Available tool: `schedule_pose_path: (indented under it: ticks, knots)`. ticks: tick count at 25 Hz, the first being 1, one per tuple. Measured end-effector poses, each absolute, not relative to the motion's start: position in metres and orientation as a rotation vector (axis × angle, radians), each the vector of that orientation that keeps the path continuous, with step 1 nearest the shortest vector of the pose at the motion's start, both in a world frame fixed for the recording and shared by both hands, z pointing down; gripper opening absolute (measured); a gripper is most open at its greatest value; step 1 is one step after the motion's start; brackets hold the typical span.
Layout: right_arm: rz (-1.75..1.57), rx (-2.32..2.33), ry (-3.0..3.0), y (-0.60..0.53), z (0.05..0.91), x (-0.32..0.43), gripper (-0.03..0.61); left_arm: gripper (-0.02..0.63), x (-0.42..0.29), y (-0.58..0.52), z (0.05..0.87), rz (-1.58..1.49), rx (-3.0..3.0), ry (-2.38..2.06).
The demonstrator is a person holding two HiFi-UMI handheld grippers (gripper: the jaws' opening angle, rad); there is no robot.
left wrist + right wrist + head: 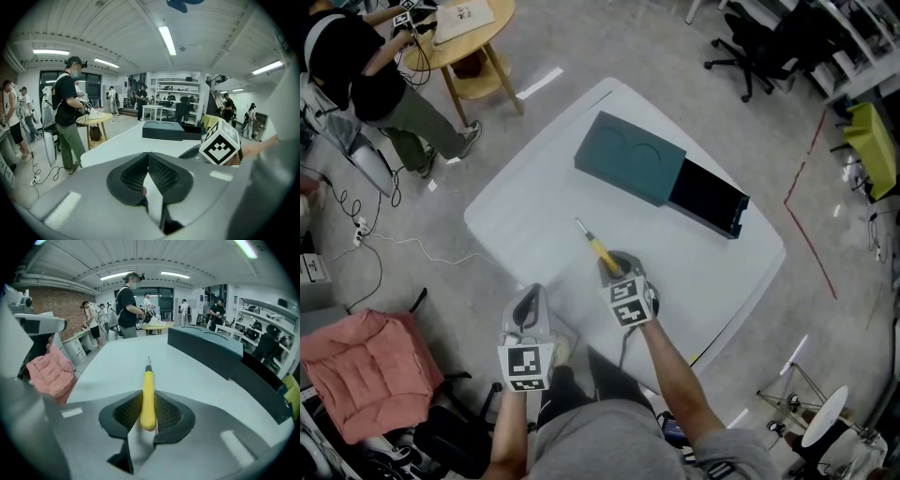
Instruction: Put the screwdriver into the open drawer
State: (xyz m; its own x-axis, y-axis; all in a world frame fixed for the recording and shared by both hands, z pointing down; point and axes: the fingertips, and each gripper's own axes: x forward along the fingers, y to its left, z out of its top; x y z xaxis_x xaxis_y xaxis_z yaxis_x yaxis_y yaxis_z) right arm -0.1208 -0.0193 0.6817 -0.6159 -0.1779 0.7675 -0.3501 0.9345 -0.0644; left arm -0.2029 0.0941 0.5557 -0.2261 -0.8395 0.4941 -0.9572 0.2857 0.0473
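White rounded-corner table (pixel 530 220), mostly bare. Teal box-shaped cabinet (pixel 628 157) sits along the far-right edge, and its dark open drawer (pixel 709 199) is pulled out toward the right corner. Left gripper (pixel 147 157) hangs off the near-left edge with its jaws pressed together and nothing between them. Right gripper (pixel 148 397) pinches the yellow-handled, thin-shafted screwdriver (pixel 600 251) by the handle butt; the tool is mid-table and its tip points at the cabinet. It is likely light and stiff, with a smooth handle that may swivel in the pads, so a grip nearer mid-handle looks safer. The tabletop between tool and drawer is clear. Watch the drawer rim.
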Motion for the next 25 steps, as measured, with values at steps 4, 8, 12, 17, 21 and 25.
schedule_pose_path:
  ticks: [4, 8, 12, 17, 21, 25]
  knots:
    - [0.265, 0.367, -2.256, -0.020, 0.679, -0.120, 0.081, 0.011, -0.201, 0.092, 0.553, 0.375, 1.619, -2.137]
    - [0.264, 0.369, -2.271, -0.019, 0.671, -0.122, 0.080, 0.011, -0.202, 0.094, 0.548, 0.375, 1.624, -2.140]
    - [0.260, 0.378, -2.288, -0.022, 0.665, -0.120, 0.080, 0.011, -0.202, 0.091, 0.544, 0.373, 1.632, -2.146]
    - [0.263, 0.394, -2.317, -0.021, 0.651, -0.116, 0.079, 0.011, -0.197, 0.091, 0.535, 0.371, 1.654, -2.152]
    - [0.260, 0.409, -2.334, -0.020, 0.636, -0.112, 0.078, 0.012, -0.194, 0.093, 0.526, 0.368, 1.672, -2.161]
    - [0.253, 0.422, -2.353, -0.019, 0.624, -0.107, 0.078, 0.011, -0.190, 0.093, 0.517, 0.367, 1.688, -2.169]
